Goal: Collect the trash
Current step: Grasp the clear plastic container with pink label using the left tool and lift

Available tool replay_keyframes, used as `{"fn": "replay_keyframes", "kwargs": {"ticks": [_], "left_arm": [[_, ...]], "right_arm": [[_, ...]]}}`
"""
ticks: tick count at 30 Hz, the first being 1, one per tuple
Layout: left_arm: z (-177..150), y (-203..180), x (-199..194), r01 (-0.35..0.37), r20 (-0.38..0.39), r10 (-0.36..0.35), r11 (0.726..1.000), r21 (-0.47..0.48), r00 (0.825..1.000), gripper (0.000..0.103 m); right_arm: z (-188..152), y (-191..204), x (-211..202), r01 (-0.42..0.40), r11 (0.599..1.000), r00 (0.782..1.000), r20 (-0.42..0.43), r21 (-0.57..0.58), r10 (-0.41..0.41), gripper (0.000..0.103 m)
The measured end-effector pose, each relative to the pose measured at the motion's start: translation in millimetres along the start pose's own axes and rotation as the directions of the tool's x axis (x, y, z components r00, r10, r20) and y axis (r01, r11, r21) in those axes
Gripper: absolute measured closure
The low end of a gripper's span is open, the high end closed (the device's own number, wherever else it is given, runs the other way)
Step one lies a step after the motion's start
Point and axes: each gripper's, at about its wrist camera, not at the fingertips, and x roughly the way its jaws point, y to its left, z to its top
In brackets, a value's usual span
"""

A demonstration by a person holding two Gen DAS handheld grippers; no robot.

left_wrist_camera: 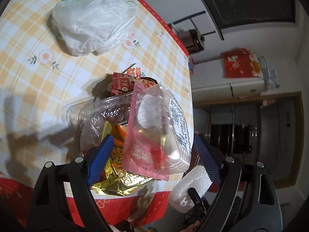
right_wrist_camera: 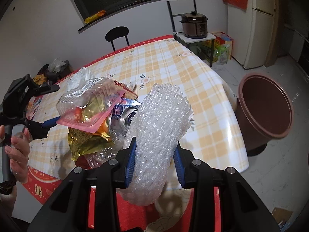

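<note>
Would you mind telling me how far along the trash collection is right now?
Partly done at best. The right tool is shut on the white foam net, lifted off the table. The left tool sits open around the pile's clear plastic tray. The brown bin beside the table shows nothing inside. Left on the table: the gold wrapper, a crushed can and the white plastic bag.

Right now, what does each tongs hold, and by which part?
The right tongs squeeze the white foam net near its lower end. The left tongs hold nothing; the trash pile lies between them.
</note>
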Motion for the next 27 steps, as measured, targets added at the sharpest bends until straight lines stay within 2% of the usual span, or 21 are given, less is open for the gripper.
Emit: {"fn": "replay_keyframes", "kwargs": {"ticks": [10, 17, 18, 21, 23, 24, 27], "left_arm": [[-12, -4, 5, -0.030, 0.054, 0.031, 0.999, -0.034, 0.998, 0.018], [-19, -7, 8, -0.054, 0.054, 0.056, 0.998, -0.042, 0.997, 0.019], [-20, -6, 8, -0.056, 0.055, 0.059, 0.997, -0.045, 0.997, 0.021], [-22, -5, 9, -0.060, 0.045, 0.062, 0.997, -0.048, 0.997, 0.034], [-24, -6, 7, -0.055, 0.048, 0.057, 0.997, -0.048, 0.997, 0.036], [-26, -8, 5, -0.048, 0.053, 0.049, 0.998, -0.033, 0.997, 0.043], [-28, -11, 0, -0.024, 0.056, 0.025, 1.000, -0.019, 0.998, 0.043]], "right_arm": [[8, -20, 10, -0.050, 0.999, 0.998, -0.024, -0.008, 0.050, 0.067], [9, -24, 12, -0.077, 0.997, 0.997, -0.024, 0.005, 0.078, 0.067], [10, -25, 12, -0.082, 0.997, 0.996, -0.024, 0.007, 0.082, 0.067], [11, -24, 11, -0.093, 0.996, 0.995, -0.020, 0.007, 0.093, 0.067], [11, -24, 11, -0.098, 0.995, 0.995, -0.016, 0.008, 0.098, 0.067], [11, -24, 11, -0.100, 0.995, 0.995, -0.015, 0.011, 0.100, 0.067], [12, -25, 10, -0.108, 0.994, 0.994, -0.008, 0.019, 0.108, 0.067]]}}
